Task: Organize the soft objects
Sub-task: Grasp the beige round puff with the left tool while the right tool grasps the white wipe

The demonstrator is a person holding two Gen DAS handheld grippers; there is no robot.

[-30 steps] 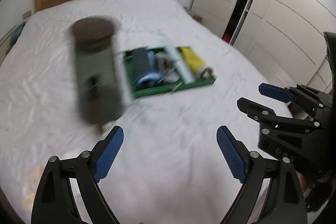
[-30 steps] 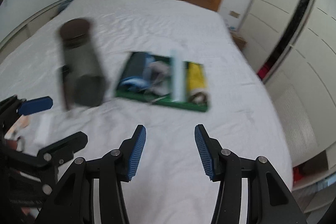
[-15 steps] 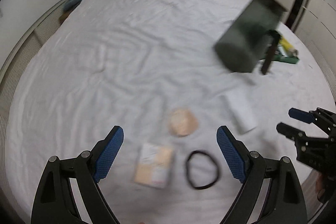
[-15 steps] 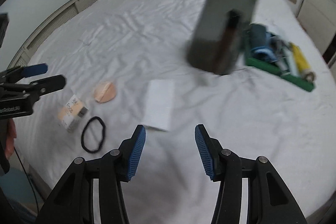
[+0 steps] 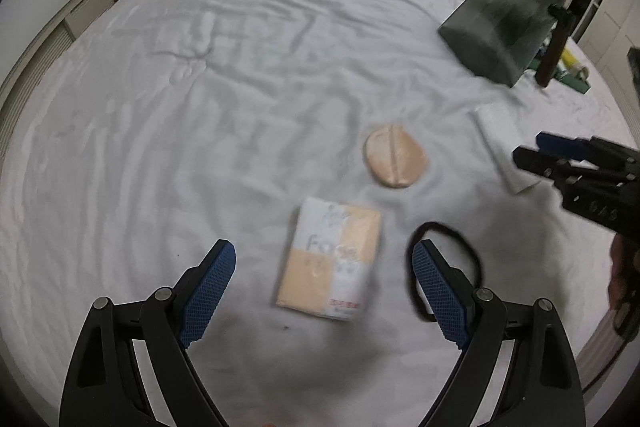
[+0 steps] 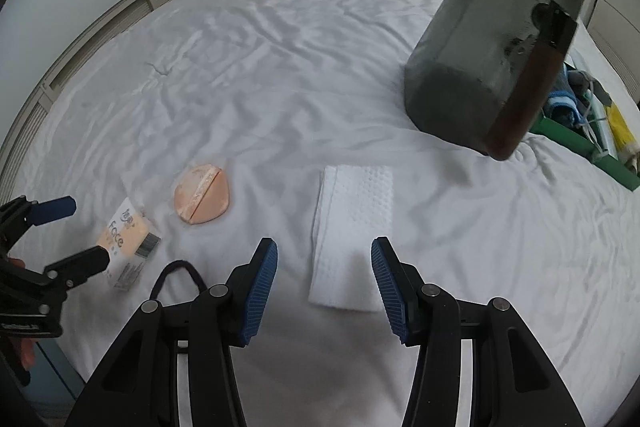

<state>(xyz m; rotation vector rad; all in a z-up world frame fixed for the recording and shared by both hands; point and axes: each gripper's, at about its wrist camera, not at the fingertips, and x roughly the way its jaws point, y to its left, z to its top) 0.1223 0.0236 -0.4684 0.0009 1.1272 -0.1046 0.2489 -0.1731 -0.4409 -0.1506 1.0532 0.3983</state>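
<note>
- Left wrist view: over the last second the camera has swung away from the green tray (image 5: 576,83), which sat mid-frame, to a cluster of small soft items low on the white bedsheet (image 5: 240,67); the tray is now a sliver at the right edge behind the dark lidded container (image 5: 508,23).
- The left gripper (image 5: 324,279) is spread wide and holds nothing; the peach-and-white tissue pack (image 5: 332,267) lies between its fingertips in the lower centre.
- A black hair tie (image 5: 444,231) lies just right of the pack, partly hidden by the right-hand finger; the peach powder puff (image 5: 394,157) sits above the pack, at centre right.
- I judge the search is over and the pick-up phase is starting, with the pack the likely first target.
- Motion blur smears the pack's print, and the folded white cloth (image 5: 500,135) is partly covered by the right gripper (image 5: 532,151) at the right edge.
- Right wrist view: this camera has also turned, so the folded white cloth (image 6: 352,227) now lies between the fingers of the right gripper (image 6: 324,283), whose jaws stand released and empty.
- The puff (image 6: 202,193), the pack (image 6: 128,239) and the hair tie (image 6: 176,273) sit at lower left, the tie half hidden by a finger; the left gripper (image 6: 76,231) hovers by the pack.
- The container (image 6: 496,39) blocks much of the tray (image 6: 592,143) at right; its contents are unclear.
</note>
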